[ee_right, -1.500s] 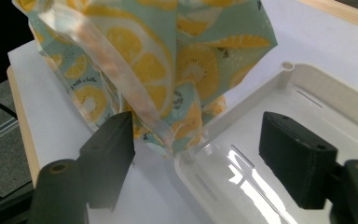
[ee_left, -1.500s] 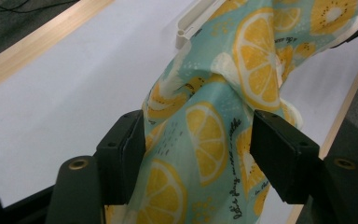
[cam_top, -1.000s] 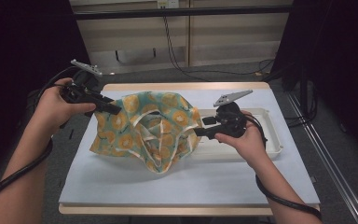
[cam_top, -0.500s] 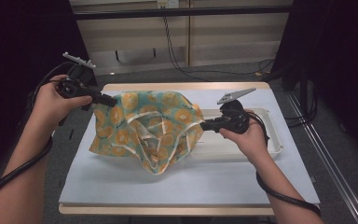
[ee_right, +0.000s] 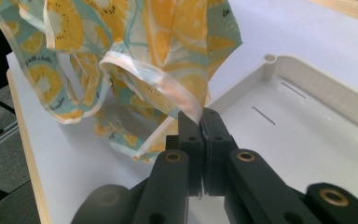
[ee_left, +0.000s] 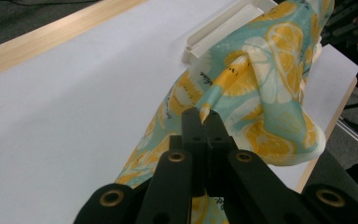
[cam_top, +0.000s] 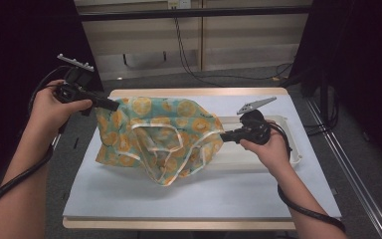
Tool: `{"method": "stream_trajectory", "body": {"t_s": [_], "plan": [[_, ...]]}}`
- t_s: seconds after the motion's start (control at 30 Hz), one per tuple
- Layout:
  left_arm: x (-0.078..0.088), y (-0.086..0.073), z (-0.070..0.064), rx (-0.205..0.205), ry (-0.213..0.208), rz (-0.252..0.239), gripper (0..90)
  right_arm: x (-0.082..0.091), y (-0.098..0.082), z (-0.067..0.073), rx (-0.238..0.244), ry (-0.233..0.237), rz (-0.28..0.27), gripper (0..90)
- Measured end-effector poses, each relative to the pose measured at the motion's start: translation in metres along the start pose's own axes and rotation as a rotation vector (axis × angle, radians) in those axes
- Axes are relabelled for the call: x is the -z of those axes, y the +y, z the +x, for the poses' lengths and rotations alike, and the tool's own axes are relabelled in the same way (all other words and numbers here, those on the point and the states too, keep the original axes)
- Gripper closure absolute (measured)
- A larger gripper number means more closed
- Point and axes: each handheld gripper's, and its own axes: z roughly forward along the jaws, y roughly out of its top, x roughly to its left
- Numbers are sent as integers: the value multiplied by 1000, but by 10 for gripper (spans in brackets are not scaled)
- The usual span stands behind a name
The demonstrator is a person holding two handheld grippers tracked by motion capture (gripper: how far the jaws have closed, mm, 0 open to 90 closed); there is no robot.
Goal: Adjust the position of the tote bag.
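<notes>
A teal cloth printed with orange slices (cam_top: 159,137) hangs stretched between my two grippers above the white table top. My left gripper (cam_top: 114,105) is shut on the cloth's upper left corner, where the fabric (ee_left: 242,84) is pinched between its black jaws (ee_left: 204,122). At the right side, my right gripper (cam_top: 224,135) is shut on the pale trimmed edge (ee_right: 168,88), clamped at the jaw tips (ee_right: 201,120). Both pairs of jaws have just been closing onto the cloth. The cloth's lower folds sag onto the table.
A shallow white tray (cam_top: 291,149) lies on the table under and behind my right hand; its rim (ee_right: 307,74) is close to the right jaws. The wooden table edge (cam_top: 179,225) runs along the front. Cables trail from both grippers.
Both grippers have lifted and drawn the cloth apart, the left one moving up and left. The cloth now hangs spread between them instead of lying bunched on the table.
</notes>
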Motion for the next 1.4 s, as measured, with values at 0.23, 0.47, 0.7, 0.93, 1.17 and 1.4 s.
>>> {"method": "stream_trajectory", "body": {"t_s": [0.23, 0.47, 0.7, 0.93, 1.17, 1.4], "plan": [[-1, -3, 5, 16, 22, 11, 900, -1, -4, -2, 3, -12, 15, 883], [-2, -9, 12, 33, 11, 10, 897, -2, -7, -4, 6, -10, 16, 882], [-2, -12, 13, 41, 9, 18, 898, -2, -7, -3, 11, -10, 26, 881], [-6, -12, 13, 40, 17, 23, 889, -2, -7, -3, 11, -10, 25, 880], [-5, -6, 6, 30, 27, -11, 683, -2, -5, -1, 16, -5, 17, 876], [0, 2, -9, -11, 15, -56, 565, -4, -2, 2, 20, 0, 18, 871]]}}
